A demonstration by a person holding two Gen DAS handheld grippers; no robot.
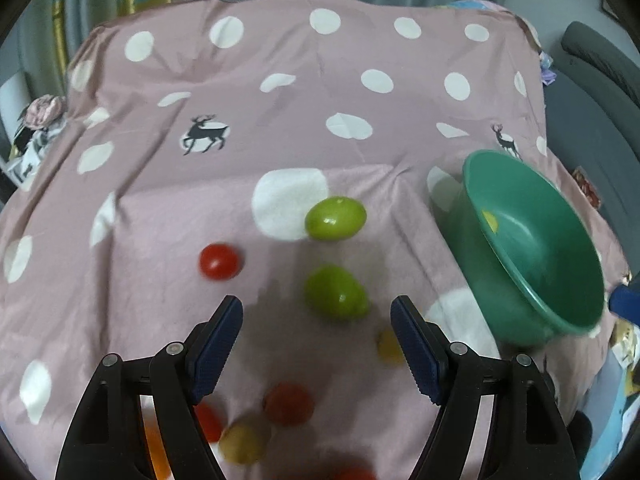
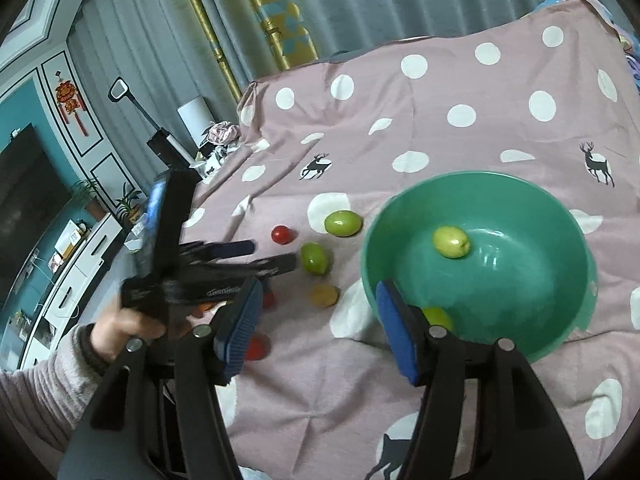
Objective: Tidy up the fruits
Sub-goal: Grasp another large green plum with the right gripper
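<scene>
My left gripper (image 1: 316, 312) is open above the pink sheet. A green fruit (image 1: 336, 292) lies just ahead of its fingertips, untouched, with a second green fruit (image 1: 335, 218) and a red tomato (image 1: 220, 262) beyond. A yellow fruit (image 1: 390, 346) and several red and yellow ones lie blurred under the fingers. The green bowl (image 2: 480, 176) holds a yellow-green fruit (image 2: 451, 242) and another (image 2: 438, 316) half hidden by a finger. My right gripper (image 2: 319, 286) is open and empty at the bowl's near left rim. In that view the left gripper (image 2: 275, 253) points at the green fruit (image 2: 315, 258).
A pink sheet (image 1: 280, 92) with white dots and deer prints covers the surface. A hand and striped sleeve (image 2: 60, 364) hold the left gripper. Curtains hang behind, a TV cabinet (image 2: 60, 280) stands far left, and a grey chair (image 1: 592, 92) stands right of the sheet.
</scene>
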